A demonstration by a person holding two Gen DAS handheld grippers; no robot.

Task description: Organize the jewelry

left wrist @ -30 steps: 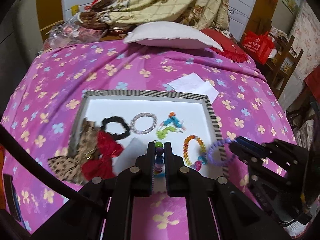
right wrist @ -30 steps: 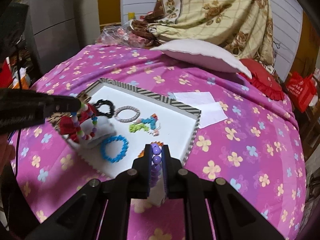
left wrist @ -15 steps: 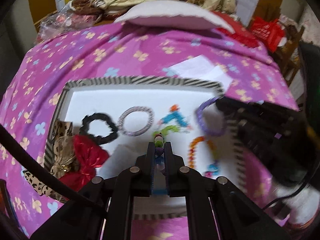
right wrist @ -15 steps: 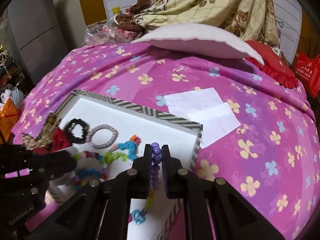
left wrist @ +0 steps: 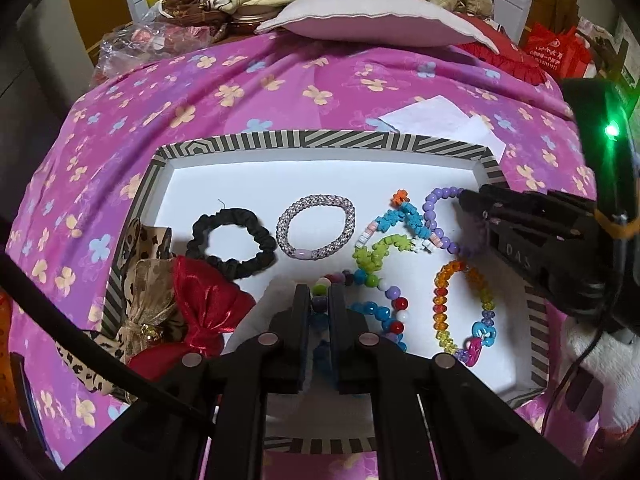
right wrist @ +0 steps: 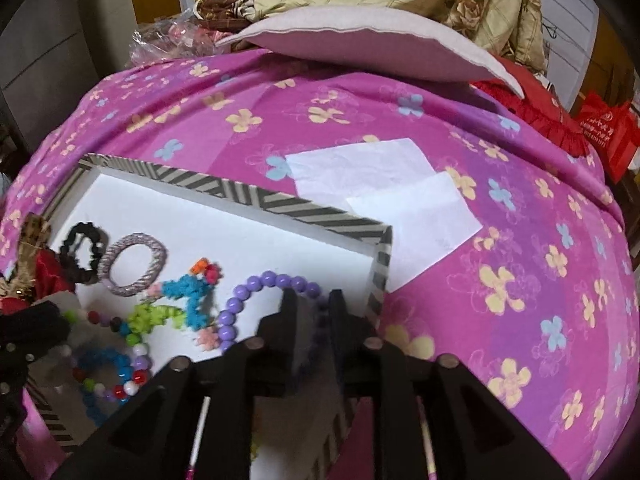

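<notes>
A striped-rim white tray [left wrist: 320, 138] [right wrist: 280, 204] lies on the pink flowered bedspread. My left gripper [left wrist: 320, 304] is low over its near middle. Its jaws are opening, with the pads still against a dark bead of the multicoloured bead bracelet [left wrist: 384, 292], which rests on the tray. My right gripper [right wrist: 314, 304] [left wrist: 468, 200] sits at the tray's right end. Its jaws are opening too, and the purple bead bracelet [right wrist: 256, 284] [left wrist: 430, 216] lies loose between the parted pads. A blue bead bracelet [right wrist: 108, 364] lies under the multicoloured one.
The tray also holds a black scrunchie [left wrist: 232, 242], a silvery braided band [left wrist: 316, 226], a blue-and-green flower-bead strand [left wrist: 384, 236], a rainbow crystal bracelet [left wrist: 464, 308] and red and leopard bows [left wrist: 200, 312]. White papers [right wrist: 380, 200] lie beyond the tray, with a pillow [left wrist: 372, 20] behind.
Both grippers came down into the tray with their bracelets. The right one swung in from the tray's right side and its jaws parted around the purple bracelet.
</notes>
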